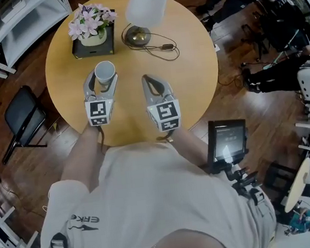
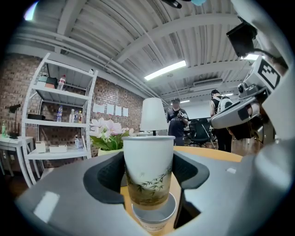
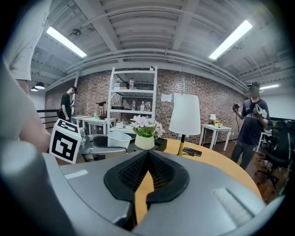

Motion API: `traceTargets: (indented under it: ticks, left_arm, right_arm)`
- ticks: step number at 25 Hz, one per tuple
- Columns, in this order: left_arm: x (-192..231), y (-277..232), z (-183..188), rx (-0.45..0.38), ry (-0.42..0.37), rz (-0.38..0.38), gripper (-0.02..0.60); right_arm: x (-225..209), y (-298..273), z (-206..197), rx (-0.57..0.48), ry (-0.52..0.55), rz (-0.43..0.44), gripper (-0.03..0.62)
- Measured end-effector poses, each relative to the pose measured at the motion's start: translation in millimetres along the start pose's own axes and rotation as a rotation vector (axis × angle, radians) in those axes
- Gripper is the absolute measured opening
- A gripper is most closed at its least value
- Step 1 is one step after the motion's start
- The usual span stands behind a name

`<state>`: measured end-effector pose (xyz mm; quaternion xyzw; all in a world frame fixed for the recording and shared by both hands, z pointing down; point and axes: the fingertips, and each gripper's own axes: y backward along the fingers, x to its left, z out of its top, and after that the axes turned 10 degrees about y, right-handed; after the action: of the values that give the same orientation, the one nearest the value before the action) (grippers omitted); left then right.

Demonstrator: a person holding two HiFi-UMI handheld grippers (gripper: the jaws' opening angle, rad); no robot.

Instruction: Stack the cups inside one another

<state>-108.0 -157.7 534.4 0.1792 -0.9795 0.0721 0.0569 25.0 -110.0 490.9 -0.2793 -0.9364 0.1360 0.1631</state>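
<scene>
Cup (image 2: 148, 173) upright, mouth up, in left gripper (image 1: 104, 78) over lower cup (image 2: 154, 217).

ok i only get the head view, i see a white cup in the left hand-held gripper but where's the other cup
Observer: The left gripper view shows a second cup on the table, directly under the held cup.
Operator: lined up?
Observer: The held cup's base is centred over the second cup's open mouth. I can't tell if it has gone in yet.
Operator: grip ok?
Observer: The left hand-held gripper has a pad pressed on each side of the held cup, which is upright.
</scene>
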Motion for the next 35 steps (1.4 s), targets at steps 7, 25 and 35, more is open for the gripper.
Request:
traceTargets:
  ticks: [7, 25, 35]
  left_arm:
    - [-3, -5, -13, 0.015, -0.007, -0.019, 0.316]
    - [-6, -9, -49, 0.095, -0.002, -0.028, 0.316]
    - [-6, -9, -67, 0.185, -0.018, -0.037, 0.341]
  right_arm:
    - [2, -2, -4, 0.021, 0.008, -0.007, 0.014]
    - [1, -2, -7, 0.055, 0.009, -0.019, 0.014]
    - [4, -2, -5, 0.044, 0.008, -0.014, 0.014]
